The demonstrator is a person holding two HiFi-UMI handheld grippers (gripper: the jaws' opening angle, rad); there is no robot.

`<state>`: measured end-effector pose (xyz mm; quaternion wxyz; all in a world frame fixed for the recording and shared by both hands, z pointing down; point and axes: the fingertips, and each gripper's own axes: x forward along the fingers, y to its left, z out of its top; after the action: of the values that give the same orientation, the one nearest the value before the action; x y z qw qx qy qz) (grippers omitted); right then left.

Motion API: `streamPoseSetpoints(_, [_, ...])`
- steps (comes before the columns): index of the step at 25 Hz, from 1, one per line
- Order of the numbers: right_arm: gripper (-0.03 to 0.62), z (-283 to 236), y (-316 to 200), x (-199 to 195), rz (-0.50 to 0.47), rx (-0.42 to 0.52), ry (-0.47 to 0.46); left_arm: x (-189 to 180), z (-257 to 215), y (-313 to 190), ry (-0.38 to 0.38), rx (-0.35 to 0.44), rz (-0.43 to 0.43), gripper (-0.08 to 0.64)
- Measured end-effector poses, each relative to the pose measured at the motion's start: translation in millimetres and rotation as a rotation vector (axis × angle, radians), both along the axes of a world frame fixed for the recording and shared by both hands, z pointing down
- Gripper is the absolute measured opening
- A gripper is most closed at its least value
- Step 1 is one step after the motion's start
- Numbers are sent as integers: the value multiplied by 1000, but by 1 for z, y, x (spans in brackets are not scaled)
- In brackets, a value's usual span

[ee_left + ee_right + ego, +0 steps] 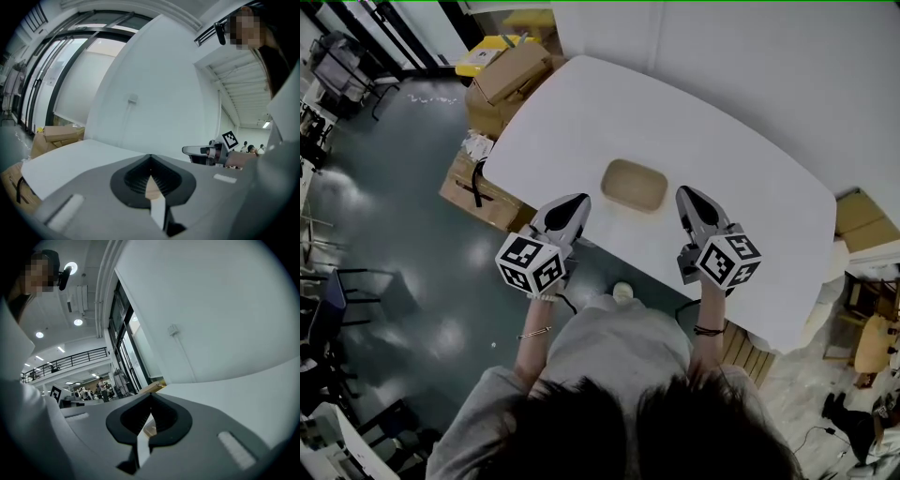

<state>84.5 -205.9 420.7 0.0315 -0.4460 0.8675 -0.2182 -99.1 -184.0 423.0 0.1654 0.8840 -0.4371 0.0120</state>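
The left tool [576, 200] and right tool [685, 193] hover with jaws closed tip to tip, holding nothing. Just ahead, between them, a tan tray [634, 185] lies on the white bench [750, 169]. I judge this an approach (any grasp needs the jaws parted first). Only the head view shows the tray whole; the gripper views catch slivers.

Shallow tan tray [634, 185] flat on white table [741, 178]

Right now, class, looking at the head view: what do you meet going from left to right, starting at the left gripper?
left gripper, jaws shut → shallow tan tray on the white table → right gripper, jaws shut → cardboard box past the table's right end
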Motion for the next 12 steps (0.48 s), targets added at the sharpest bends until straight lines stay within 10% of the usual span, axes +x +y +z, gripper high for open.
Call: streamPoseSetpoints(12, [12, 32, -18, 0, 107, -106, 28, 14, 33, -37, -11, -103, 163, -6])
